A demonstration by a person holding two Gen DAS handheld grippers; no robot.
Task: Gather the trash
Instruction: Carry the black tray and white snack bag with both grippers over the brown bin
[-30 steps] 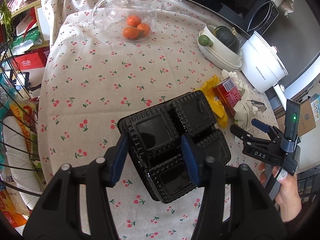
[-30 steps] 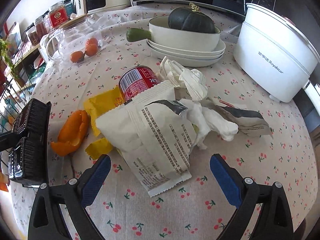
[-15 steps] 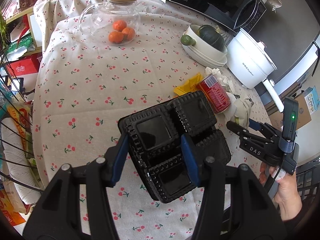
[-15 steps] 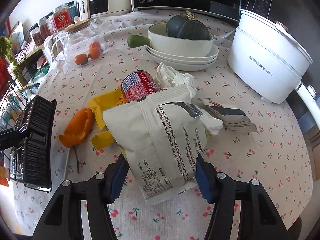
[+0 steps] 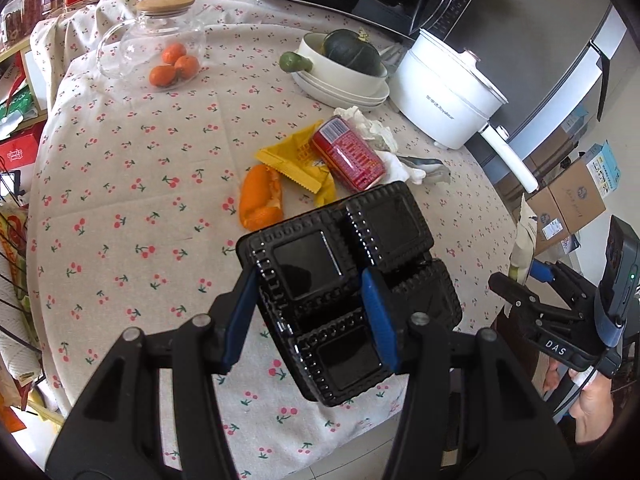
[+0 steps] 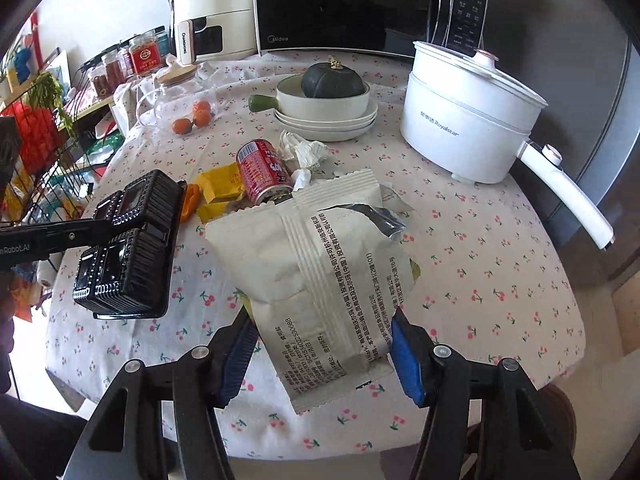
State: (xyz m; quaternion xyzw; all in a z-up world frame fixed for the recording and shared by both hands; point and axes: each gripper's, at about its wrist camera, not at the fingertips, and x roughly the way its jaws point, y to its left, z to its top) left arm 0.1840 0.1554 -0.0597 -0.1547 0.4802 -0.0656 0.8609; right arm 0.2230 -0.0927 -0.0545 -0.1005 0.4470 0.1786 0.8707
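My left gripper [image 5: 308, 312] is shut on a black plastic compartment tray [image 5: 340, 280], held tilted above the near part of the cherry-print table [image 5: 140, 200]. My right gripper [image 6: 322, 346] is shut on a white snack bag [image 6: 312, 264], lifted clear of the cloth. In the right wrist view the tray [image 6: 128, 248] hangs at the left. On the table lie a red can [image 5: 348, 156], a yellow wrapper [image 5: 296, 160], an orange peel [image 5: 260, 200], crumpled tissue [image 5: 368, 128] and a grey wrapper [image 5: 428, 164].
A glass teapot [image 5: 160, 48] with small oranges stands at the back left. Stacked white bowls [image 5: 340, 80] hold a dark squash. A white electric pot [image 5: 444, 96] and a microwave [image 6: 340, 4] stand behind. A wire rack [image 6: 40, 168] is left of the table.
My right gripper closed on the white bag and lifted it off the trash pile. My left gripper drew back and up with the tray, which uncovered the peel and yellow wrapper.
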